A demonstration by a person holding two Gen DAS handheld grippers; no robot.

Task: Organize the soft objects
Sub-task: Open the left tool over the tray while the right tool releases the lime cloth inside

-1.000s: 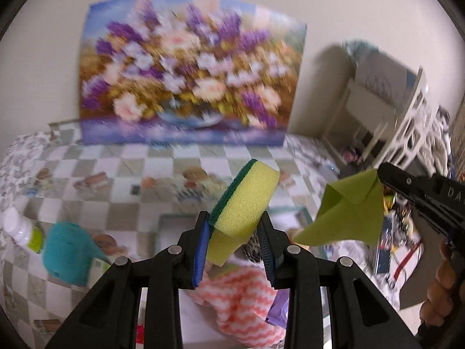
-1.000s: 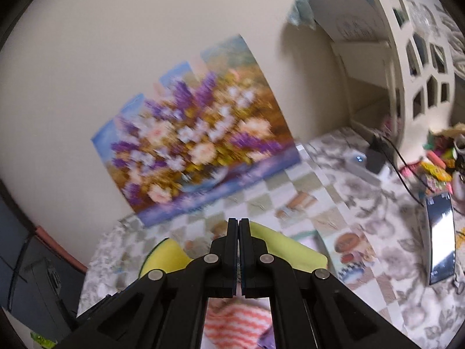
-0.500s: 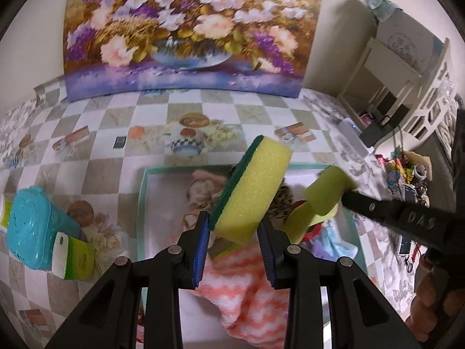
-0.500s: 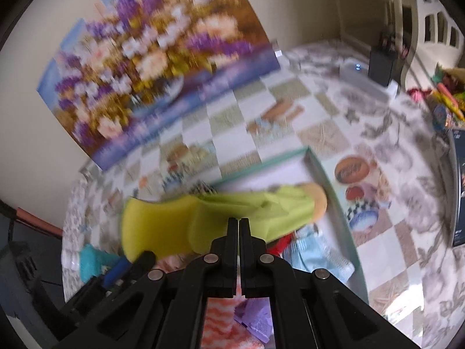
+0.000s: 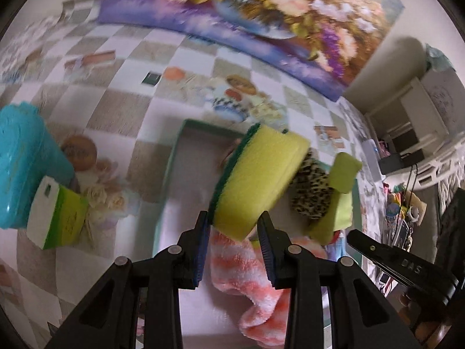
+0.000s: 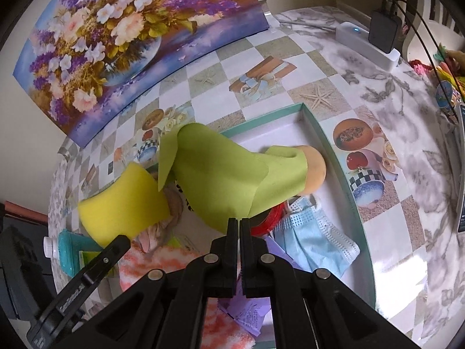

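Your yellow foam sponge with the dark green scouring face (image 5: 258, 174) sits clamped between the pads of the left gripper (image 5: 235, 226), hanging above the middle of the shallow teal-rimmed white tray (image 6: 334, 151). Just to its right, the lime-green thin cloth (image 6: 226, 180) is pinched by its lower edge in the right gripper (image 6: 239, 224), whose jaws are pressed together on it; the cloth's free end droops onto the tray's far right part and lies partly over a round peach-coloured sponge (image 6: 315, 171).

Below both pieces the tray already holds a coral-and-white striped fluffy towel (image 5: 247, 264) near its front edge, a leopard-print pouch (image 5: 311, 192), a pale blue pleated face mask (image 6: 311, 232) by the right rim, a purple paper sheet (image 6: 250, 314) and something red that is mostly hidden. Outside the left rim a turquoise plastic container (image 5: 23, 163) and a green-and-white packet (image 5: 58, 215) stand on the checked tablecloth (image 5: 122, 67).

You appear to be at the placing step for both items (neither has been let go). Next, pick the bare white patch toward the tray's far left corner for the sponge, settle it before spreading the jaws, and lay the cloth flat, not bunched over the peach sponge.
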